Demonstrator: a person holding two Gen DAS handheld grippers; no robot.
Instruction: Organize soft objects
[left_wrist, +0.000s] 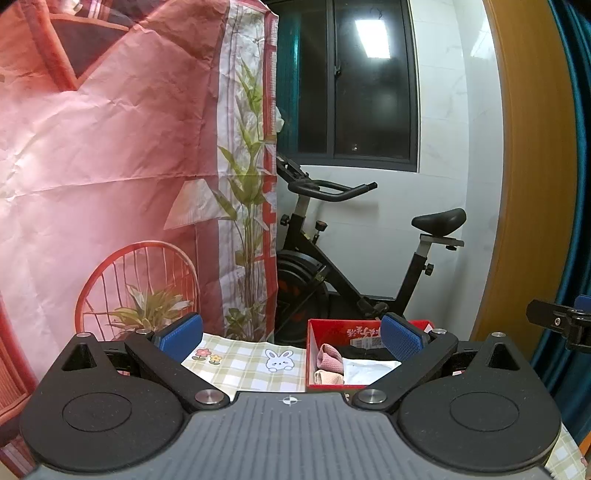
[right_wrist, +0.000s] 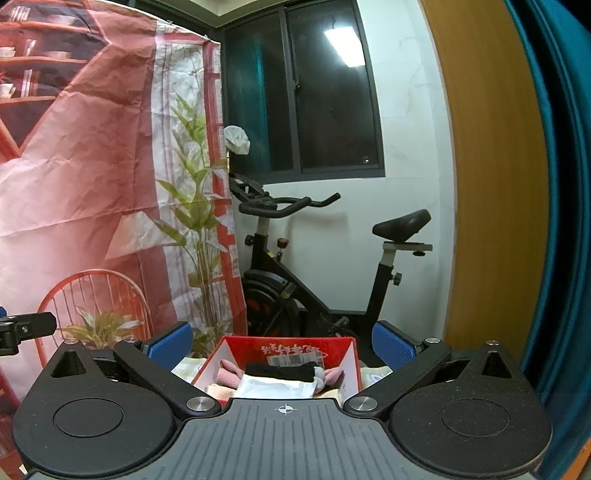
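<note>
A red box (left_wrist: 313, 354) stands on a checked tablecloth (left_wrist: 243, 363) with a rabbit print. Inside lie folded soft items: pink cloths (left_wrist: 328, 356), a black one (left_wrist: 365, 352) and a white one (left_wrist: 369, 369). The box also shows in the right wrist view (right_wrist: 280, 345), with pink (right_wrist: 231, 373), black (right_wrist: 280, 371) and white (right_wrist: 273, 389) cloths. My left gripper (left_wrist: 291, 338) is open and empty, held above the table with the box under its right finger. My right gripper (right_wrist: 282, 343) is open and empty, straight over the box.
A black exercise bike (left_wrist: 332, 266) stands behind the table under a dark window (left_wrist: 354, 85). A red printed backdrop (left_wrist: 110, 166) hangs at the left. A wooden door frame (left_wrist: 532, 166) and blue curtain (left_wrist: 580, 184) are at the right.
</note>
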